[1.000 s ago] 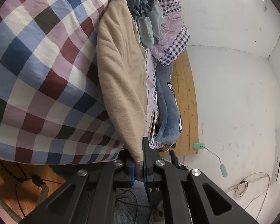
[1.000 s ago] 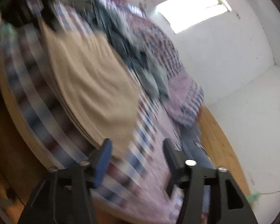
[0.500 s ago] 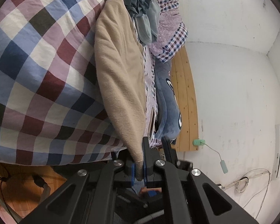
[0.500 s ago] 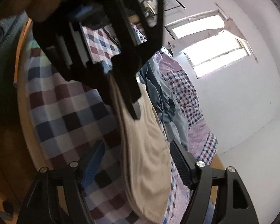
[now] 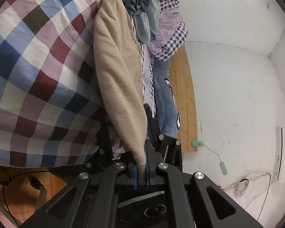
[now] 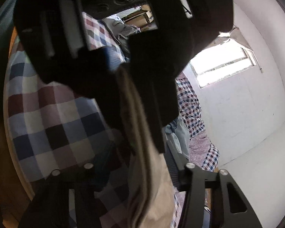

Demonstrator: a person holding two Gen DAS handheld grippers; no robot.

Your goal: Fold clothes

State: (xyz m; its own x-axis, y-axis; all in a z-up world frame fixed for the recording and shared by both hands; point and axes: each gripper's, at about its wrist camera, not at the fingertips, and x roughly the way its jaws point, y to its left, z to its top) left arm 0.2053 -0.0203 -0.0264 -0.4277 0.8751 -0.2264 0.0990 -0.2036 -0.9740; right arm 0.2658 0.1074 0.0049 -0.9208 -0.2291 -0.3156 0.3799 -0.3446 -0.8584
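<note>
A beige knitted sweater (image 5: pixel 115 72) lies stretched over the checked bed cover (image 5: pixel 38 66), and one narrow end of it is lifted towards me. My left gripper (image 5: pixel 141 172) is shut on that end, with the knit pinched between the blue pads. My right gripper (image 5: pixel 129 129) stands open just beyond the left grip, one black finger on each side of the sweater. In the right wrist view the sweater (image 6: pixel 142 133) runs down between the fingers of my right gripper (image 6: pixel 138 171). The left gripper (image 6: pixel 127 66) fills the top of that view and hides much of the bed.
A heap of crumpled grey-blue and checked clothes (image 5: pixel 142 9) lies further along the bed. A blue plush cushion (image 5: pixel 165 98) rests against the wooden bed frame (image 5: pixel 184 95). A green paint roller (image 5: pixel 197 143) and cables (image 5: pixel 243 182) lie on the pale floor. A window (image 6: pixel 224 66) glares bright.
My right gripper has swung in from the bed's edge up to the left gripper and now straddles the sweater. The left gripper has kept its hold and lifted the end slightly.
</note>
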